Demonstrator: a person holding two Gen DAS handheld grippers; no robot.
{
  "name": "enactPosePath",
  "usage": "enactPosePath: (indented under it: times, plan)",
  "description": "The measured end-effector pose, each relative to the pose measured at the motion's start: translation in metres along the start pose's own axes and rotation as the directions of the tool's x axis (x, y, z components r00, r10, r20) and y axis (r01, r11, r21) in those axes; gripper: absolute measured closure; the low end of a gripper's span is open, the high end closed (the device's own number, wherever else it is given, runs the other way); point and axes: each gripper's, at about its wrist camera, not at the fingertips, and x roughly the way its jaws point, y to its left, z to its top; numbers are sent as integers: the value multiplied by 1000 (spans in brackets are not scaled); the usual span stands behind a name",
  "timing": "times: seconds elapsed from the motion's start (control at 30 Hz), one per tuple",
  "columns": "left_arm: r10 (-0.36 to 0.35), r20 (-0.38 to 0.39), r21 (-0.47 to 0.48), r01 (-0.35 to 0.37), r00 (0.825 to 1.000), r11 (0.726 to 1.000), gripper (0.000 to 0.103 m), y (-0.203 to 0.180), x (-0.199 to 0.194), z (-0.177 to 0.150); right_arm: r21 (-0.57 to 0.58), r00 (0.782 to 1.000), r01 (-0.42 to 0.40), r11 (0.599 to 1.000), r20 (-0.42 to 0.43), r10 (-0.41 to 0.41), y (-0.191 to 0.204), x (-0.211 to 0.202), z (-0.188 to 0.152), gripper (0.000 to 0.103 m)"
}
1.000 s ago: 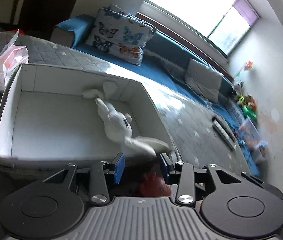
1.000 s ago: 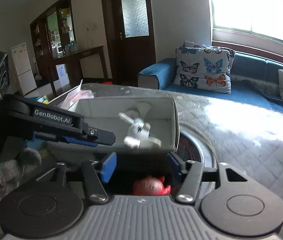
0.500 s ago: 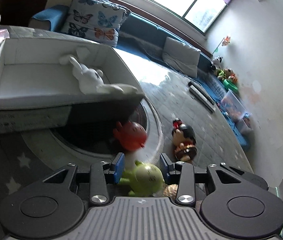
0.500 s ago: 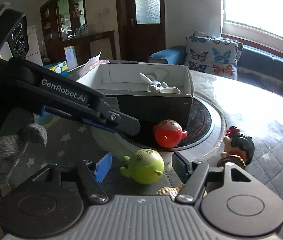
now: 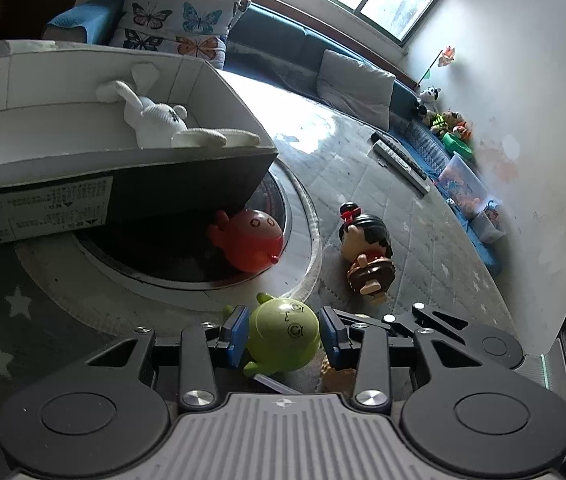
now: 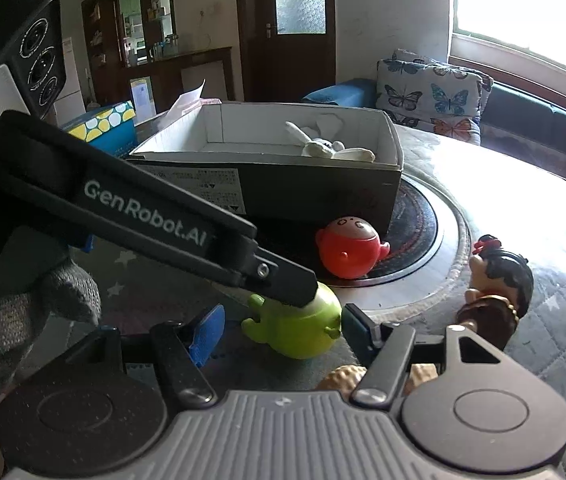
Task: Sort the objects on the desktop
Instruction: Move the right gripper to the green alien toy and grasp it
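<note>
A green round toy [image 5: 285, 334] lies on the table between the open blue pads of my left gripper [image 5: 283, 334]; the pads straddle it with small gaps. In the right wrist view the green toy [image 6: 303, 330] sits between the fingers of my open right gripper [image 6: 283, 332], with the left gripper's finger [image 6: 283, 280] over it. A red round toy [image 5: 253, 246] lies by the open box [image 5: 83, 160], which holds a white plush rabbit [image 5: 155, 120]. A doll with black hair [image 5: 367, 252] lies to the right.
A round black-and-white hotplate ring [image 5: 303, 236] sits under the box corner. A tan object [image 6: 343, 376] lies just under my right gripper. Remote controls [image 5: 399, 164] lie farther back. A dotted blue box [image 6: 103, 124] stands behind on the left.
Both grippers drew back from the box and dropped low to the table. The green toy now sits between the left gripper's pads, closer than half a second ago.
</note>
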Motion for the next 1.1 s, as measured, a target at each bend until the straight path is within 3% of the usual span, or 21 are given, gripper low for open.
enactPosePath:
  times: [0.43,0.5,1.1]
  plan:
    - [-38,-19,-6,37,999,999,61,9,8,-2,4,1000,15,1000,-18,-15,-3,8,-3,47]
    - [-39,-23,-5,39,999,999,61,11,5,-2,7,1000,17,1000,-14,-17,-3,6,-1,56]
    - [-84,-31,-93,81,996,992,57,30,5,-2,31,1000,11,999,-17,-11,-2,13,4,55]
